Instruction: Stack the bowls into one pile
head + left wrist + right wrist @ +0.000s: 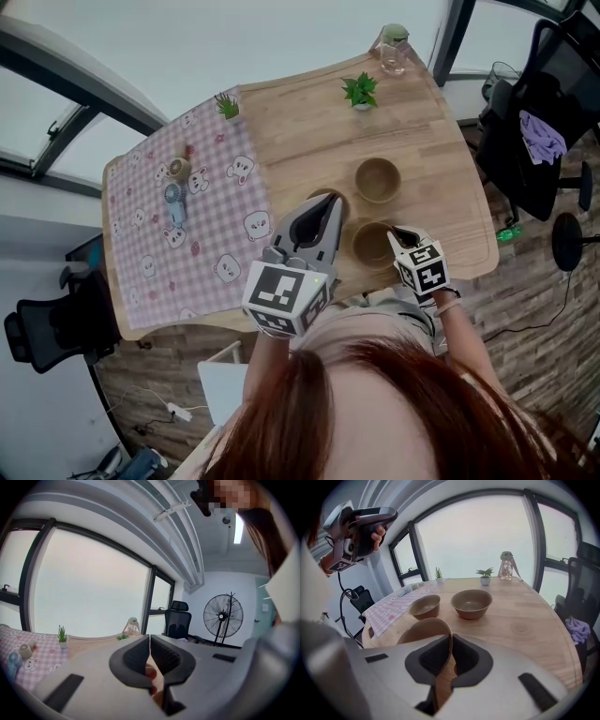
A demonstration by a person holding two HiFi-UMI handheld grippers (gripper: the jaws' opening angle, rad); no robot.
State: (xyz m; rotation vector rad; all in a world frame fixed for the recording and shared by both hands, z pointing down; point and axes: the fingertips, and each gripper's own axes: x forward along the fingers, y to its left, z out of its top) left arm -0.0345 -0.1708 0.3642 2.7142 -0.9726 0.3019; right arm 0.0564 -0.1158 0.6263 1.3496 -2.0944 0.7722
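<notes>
Right gripper [451,644] is pinched shut on the rim of the nearest bowl [419,630], at the front edge of the wooden worktop [441,141]. In the head view it grips the rim at about 3 o'clock, so the bowl's body lies to the gripper's left. Whether the bowl has left the wood cannot be told from these views.

Left gripper [149,644] hangs above the worktop with its jaws pressed together on nothing, aimed out toward the window rather than down at the bowls. In the head view it covers part of the second bowl [425,605].

From the held bowl, in the head view, the second bowl sits at roughly 10 o'clock and the third bowl [471,603] at 12 o'clock. Both are upright, open side up, near each other but not touching. Neither has anything in it, and no pile has been started.

The right gripper looks best placed for the coming move: lift the held bowl and carry it a short way forward, over one of the two beyond it. The third bowl has open wood all round it, while the second lies under the raised left gripper.

Farther off, a pink checked cloth [178,234] covers the worktop's 9 o'clock side. A small potted plant [360,91] and a glass jar [393,49] stand at the far edge.
</notes>
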